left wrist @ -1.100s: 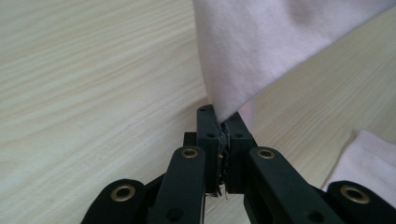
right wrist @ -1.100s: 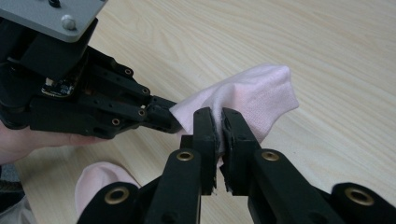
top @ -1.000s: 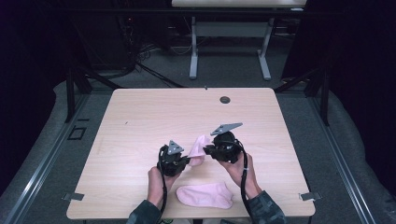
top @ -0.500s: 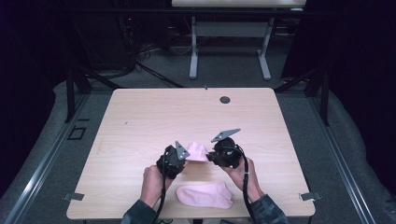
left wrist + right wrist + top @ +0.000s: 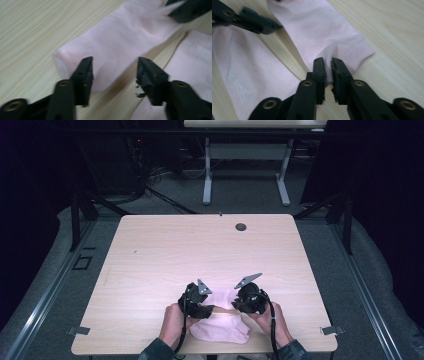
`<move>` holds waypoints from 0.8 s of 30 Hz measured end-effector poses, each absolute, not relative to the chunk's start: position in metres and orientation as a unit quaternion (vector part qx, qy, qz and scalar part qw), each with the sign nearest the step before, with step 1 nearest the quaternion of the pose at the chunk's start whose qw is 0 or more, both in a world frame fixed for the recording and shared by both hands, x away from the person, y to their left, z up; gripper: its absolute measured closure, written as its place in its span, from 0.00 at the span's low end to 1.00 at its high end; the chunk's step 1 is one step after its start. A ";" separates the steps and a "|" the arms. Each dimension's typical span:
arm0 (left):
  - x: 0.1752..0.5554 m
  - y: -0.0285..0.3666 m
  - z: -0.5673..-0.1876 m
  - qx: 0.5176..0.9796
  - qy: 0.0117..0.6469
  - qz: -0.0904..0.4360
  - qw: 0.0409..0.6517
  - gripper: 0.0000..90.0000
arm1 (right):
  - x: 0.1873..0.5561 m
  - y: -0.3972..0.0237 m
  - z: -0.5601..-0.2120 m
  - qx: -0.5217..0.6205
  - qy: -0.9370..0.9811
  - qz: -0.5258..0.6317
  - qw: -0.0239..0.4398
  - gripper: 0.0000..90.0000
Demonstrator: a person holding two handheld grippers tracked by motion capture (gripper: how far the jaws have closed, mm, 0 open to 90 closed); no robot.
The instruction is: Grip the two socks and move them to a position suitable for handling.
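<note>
Right gripper view: sock (image 5: 322,32) between jaws

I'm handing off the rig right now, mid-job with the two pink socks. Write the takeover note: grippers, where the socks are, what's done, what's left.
Left gripper: its jaws have just been opening; they now stand apart over the toe end of the far sock, pads not pressing on it.
Right gripper: pinched on a fold near the other end of that same sock.
Socks: far sock lies flat on the table; near sock lies beside it at the table's front edge, apart by a narrow strip of wood.
Done: far sock laid out flat.
Left: probably release the right grip, then pair the socks.
</note>
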State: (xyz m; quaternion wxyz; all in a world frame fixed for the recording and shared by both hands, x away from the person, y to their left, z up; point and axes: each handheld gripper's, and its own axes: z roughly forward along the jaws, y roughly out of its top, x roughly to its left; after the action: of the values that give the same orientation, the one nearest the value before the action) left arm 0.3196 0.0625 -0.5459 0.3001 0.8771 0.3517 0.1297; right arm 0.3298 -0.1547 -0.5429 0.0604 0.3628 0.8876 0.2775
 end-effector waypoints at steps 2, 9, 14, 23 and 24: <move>0.319 0.071 -0.542 0.868 0.363 0.130 0.312 0.39 | 0.330 -0.157 -0.544 0.363 0.886 0.284 0.057 0.78; 0.331 0.098 -0.534 0.848 0.394 0.137 0.327 0.26 | 0.333 -0.177 -0.530 0.398 0.853 0.327 0.085 0.62; 0.344 0.101 -0.536 0.844 0.406 0.141 0.320 0.34 | 0.342 -0.183 -0.531 0.437 0.838 0.313 0.094 0.64; 0.359 0.098 -0.548 0.849 0.415 0.135 0.299 0.54 | 0.346 -0.168 -0.550 0.436 0.853 0.273 0.089 0.69; 0.360 0.097 -0.549 0.850 0.414 0.132 0.296 0.57 | 0.347 -0.167 -0.551 0.439 0.853 0.267 0.089 0.69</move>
State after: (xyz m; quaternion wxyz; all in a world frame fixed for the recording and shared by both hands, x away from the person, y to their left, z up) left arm 0.3601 0.0967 -0.5493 0.2962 0.8503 0.4145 0.1323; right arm 0.3465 -0.1668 -0.5510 0.0888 0.4392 0.8531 0.2672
